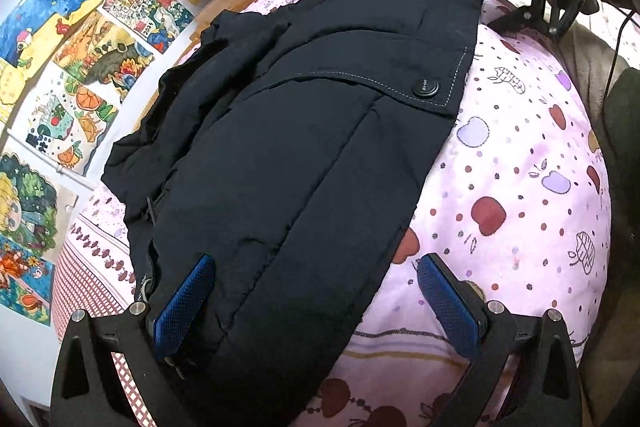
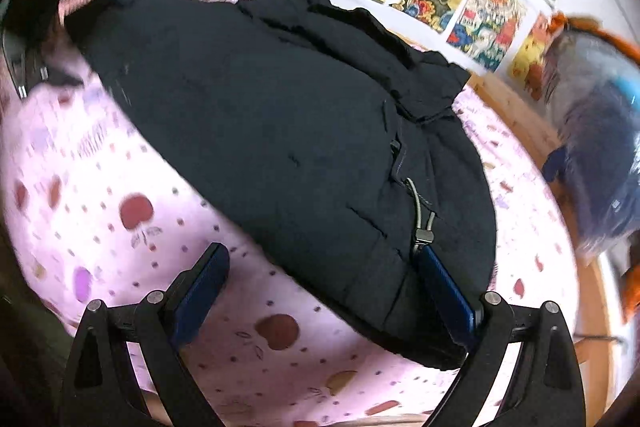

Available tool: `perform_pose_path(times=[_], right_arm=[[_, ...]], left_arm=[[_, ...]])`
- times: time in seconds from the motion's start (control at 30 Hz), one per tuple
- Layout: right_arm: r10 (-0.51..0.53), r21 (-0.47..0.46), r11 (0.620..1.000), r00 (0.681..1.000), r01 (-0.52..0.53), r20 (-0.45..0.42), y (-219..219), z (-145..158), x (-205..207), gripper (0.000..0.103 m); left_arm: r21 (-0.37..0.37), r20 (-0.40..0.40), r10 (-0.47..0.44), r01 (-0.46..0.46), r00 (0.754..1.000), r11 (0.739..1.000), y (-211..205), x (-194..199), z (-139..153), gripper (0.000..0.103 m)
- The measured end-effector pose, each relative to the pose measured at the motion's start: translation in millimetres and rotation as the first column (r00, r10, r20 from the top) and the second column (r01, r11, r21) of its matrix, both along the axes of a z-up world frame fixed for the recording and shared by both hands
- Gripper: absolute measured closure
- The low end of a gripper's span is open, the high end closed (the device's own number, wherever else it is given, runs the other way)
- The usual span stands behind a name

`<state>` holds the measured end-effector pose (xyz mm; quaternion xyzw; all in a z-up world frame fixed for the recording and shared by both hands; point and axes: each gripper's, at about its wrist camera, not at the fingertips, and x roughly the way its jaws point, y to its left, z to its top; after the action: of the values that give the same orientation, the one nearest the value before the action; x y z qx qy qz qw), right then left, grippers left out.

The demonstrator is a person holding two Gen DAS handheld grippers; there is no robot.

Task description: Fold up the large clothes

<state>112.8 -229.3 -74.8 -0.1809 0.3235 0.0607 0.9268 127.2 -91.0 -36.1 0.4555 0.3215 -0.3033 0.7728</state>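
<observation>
- The dark jacket lies spread on the bed, over the pink apple-print sheet, already narrowed into a long bundle with a buttoned flap facing up.
- My left hand-held gripper is wide open and holds nothing; one blue finger rests over the cloth at the near end, the other sits over bare sheet just past the jacket's edge.
- My right hand-held gripper is also spread wide and empty. Its right finger lies on the jacket beside the drawcord toggle, its left finger over the sheet.
- In the left wrist view, the right tool shows at the far end of the jacket; so, as I judge it, I have one at each end.
- The step in hand looks like taking hold for the next fold. To do it well, I'd want each hand-held gripper to pinch through every layer at the edge, not just the top one, or the padding will slide apart as it lifts.
- I'd keep the drawcord clear of the pinch so it doesn't snag.
- Both tools sit low and tilted down toward the bed, pointing inward along the jacket's length from opposite ends.
- The right wrist view is blurred, so finer contact there I cannot tell.
</observation>
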Motion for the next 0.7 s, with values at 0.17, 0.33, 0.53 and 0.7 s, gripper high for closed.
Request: perform_pose_path(times=[0.17,0.33,0.53,0.7], right_arm=[[-0.070,-0.002,0.998,0.997,0.070,0.034,1.0,3.8,10.1,0.008],[-0.140,0.034,0.990,0.988,0.138,0.067,-12.0,12.2,17.2,0.008],[-0.148,0.306,0.942,0.989,0.138,0.008,-52.4,42.5,38.4,0.008],[-0.118,0.428,0.895,0.992,0.126,-0.045,-72.7,66.1,64.3,0.008]], left_arm=[[-0.003,-0.002,0.003,-0.003,1.000,1.000,0.7,1.5,-0.2,0.000],[-0.007,0.000,0.007,-0.007,1.000,1.000,-0.4,2.8,-0.6,0.000],[0.017,0.044,0.057,-0.058,0.997,0.998,-2.3,11.4,4.0,0.000],[-0.004,0.114,0.145,-0.146,0.983,0.989,3.2,26.9,16.5,0.000]])
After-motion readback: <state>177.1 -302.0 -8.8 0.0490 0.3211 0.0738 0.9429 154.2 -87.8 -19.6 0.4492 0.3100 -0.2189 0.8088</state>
